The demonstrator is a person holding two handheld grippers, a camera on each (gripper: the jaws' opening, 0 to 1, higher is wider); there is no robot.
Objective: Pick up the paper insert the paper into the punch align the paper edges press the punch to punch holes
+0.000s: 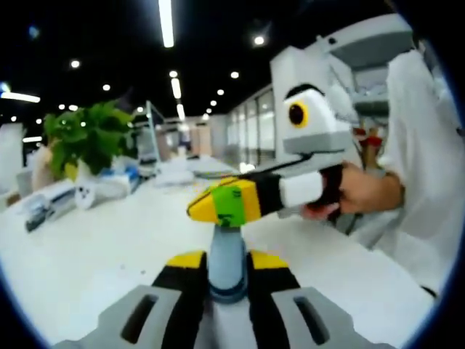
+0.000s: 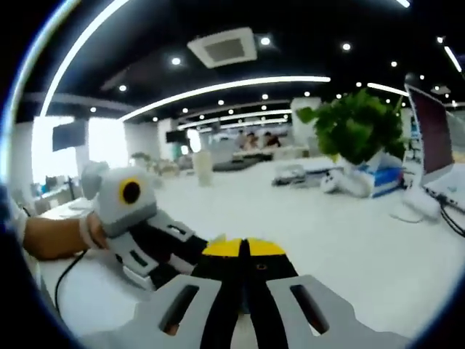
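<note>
Blurring: potted plant (image 1: 89, 138), white table (image 1: 94, 247), closed right tongs (image 2: 243, 249).

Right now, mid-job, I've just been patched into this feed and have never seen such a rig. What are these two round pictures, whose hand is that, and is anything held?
There is no robot here. A person holds a two-jaw gripper in each hand, and a fisheye camera rides on each one.

The left gripper view looks along the left gripper. Its black, yellow-tipped jaws stand on either side of a pale blue upright piece. They seem to clamp it, but I cannot tell what it is. The right gripper comes in from the right, held by a hand, with its tip just above that piece.

The right gripper view looks along the right gripper's own jaws, which are pressed together, with the left gripper at the left.

Underneath is a white table. Farther back are a plant and a monitor.
</note>
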